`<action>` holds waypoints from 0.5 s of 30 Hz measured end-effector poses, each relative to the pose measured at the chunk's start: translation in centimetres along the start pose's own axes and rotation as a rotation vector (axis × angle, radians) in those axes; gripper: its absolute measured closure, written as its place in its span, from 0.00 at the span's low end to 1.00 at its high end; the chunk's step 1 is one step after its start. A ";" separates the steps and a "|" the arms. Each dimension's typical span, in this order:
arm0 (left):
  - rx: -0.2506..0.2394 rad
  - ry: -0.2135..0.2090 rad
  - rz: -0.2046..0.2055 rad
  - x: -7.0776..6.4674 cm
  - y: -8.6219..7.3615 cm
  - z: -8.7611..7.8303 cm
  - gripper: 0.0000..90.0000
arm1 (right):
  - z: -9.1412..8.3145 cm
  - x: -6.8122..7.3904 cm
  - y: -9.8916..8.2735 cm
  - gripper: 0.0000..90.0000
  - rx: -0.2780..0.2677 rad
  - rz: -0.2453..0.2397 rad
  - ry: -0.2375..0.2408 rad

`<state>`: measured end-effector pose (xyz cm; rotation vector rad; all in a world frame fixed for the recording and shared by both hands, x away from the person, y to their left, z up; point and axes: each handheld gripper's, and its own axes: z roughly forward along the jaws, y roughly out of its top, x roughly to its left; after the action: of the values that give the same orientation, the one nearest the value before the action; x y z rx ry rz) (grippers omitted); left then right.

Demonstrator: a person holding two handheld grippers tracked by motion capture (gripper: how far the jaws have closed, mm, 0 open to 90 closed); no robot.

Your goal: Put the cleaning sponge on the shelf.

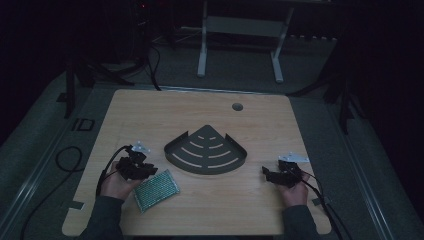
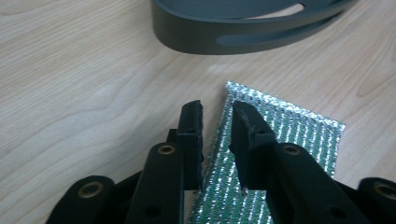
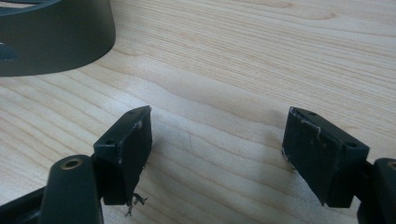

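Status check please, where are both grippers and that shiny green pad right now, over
Left gripper straddles the edge of the green pad, jaws narrowed, grip unconfirmed. Right gripper open over bare table. Dark corner tray beyond, nothing blocking.

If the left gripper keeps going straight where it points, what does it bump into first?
Probably the dark corner tray. The left gripper points over the edge of the sparkly green pad toward the tray's curved wall, though depth is hard to judge.
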<state>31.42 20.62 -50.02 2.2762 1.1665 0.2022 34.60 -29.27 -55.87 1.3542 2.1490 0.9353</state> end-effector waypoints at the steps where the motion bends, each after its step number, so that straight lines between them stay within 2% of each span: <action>1: -0.002 -0.007 0.006 -0.1 0.0 0.0 0.84 | 0.0 0.0 0.0 0.26 0.000 0.000 0.000; 5: 0.006 -0.025 0.018 -0.4 0.1 -0.1 0.91 | 0.0 0.0 0.0 0.26 0.000 0.000 0.000; 8: 0.051 -0.036 0.042 -1.0 0.0 0.0 0.98 | 0.0 0.0 0.0 0.26 0.000 0.000 0.000; 15: 0.113 -0.050 0.075 -1.8 -0.8 0.0 1.00 | 0.0 0.0 0.0 0.26 0.000 0.001 0.000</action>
<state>29.82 19.57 -50.25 2.4120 1.0935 0.1098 34.60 -29.27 -55.87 1.3549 2.1487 0.9355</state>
